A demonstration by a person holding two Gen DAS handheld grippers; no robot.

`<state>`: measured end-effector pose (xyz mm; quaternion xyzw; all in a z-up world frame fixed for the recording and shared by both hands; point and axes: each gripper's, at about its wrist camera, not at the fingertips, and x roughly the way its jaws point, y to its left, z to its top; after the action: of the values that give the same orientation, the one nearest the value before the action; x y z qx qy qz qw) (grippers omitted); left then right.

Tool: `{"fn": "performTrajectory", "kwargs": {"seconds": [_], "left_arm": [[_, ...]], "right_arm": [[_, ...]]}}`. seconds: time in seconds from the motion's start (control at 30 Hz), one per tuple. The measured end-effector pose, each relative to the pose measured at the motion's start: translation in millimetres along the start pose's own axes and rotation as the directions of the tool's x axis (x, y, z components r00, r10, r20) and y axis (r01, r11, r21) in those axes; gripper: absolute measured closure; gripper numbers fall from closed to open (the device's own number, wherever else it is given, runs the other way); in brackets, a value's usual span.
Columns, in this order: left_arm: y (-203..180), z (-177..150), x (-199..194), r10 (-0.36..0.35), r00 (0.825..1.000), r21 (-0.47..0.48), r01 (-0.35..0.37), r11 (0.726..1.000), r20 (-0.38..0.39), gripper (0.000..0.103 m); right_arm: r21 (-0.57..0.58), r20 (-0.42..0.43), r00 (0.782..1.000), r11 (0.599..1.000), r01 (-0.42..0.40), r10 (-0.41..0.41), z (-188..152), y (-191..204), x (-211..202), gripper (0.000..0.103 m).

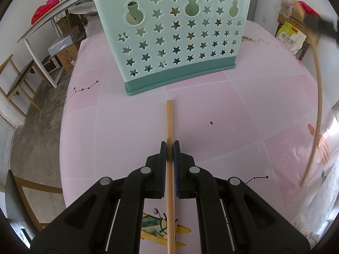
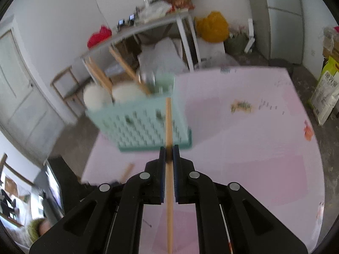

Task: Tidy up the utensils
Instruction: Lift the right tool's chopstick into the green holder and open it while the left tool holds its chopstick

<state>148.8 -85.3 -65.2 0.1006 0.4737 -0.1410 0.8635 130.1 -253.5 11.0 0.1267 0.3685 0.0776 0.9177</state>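
Each hand-held gripper is pinching one chopstick: left (image 1: pixel 170 146), stick (image 1: pixel 170 127) low over the surface (image 1: pixel 243 105); right (image 2: pixel 169 151), stick (image 2: pixel 168 122) nearing the caddy (image 2: pixel 137 122). You're risking jabbing its wall and tipping it. Pink patterned cloth; cluttered room behind.

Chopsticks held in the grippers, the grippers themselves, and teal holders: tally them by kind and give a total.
Held chopsticks: 2 (left chopstick, right chopstick)
Grippers: 2 (left gripper, right gripper)
Teal holder: 1
Total: 5
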Motion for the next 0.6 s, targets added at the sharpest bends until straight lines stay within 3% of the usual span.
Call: {"fn": "performTrajectory", "kwargs": {"seconds": [0.17,0.3,0.6], "left_arm": [[1,-1,1,-0.003,1.000,0.002,0.003,1.000,0.005,0.098],[0,-2,1,-0.004,1.000,-0.001,0.004,1.000,0.010,0.098],[-2,-3,1,0.002,1.000,0.002,-0.002,1.000,0.022,0.098]], "right_arm": [[-0.018,0.127,0.992,1.000,-0.014,0.016,39,3,-27,0.096],[-0.071,0.234,0.971,0.997,-0.023,0.039,78,15,-50,0.096],[-0.128,0.445,0.890,0.991,-0.049,0.101,154,33,-67,0.096]]}}
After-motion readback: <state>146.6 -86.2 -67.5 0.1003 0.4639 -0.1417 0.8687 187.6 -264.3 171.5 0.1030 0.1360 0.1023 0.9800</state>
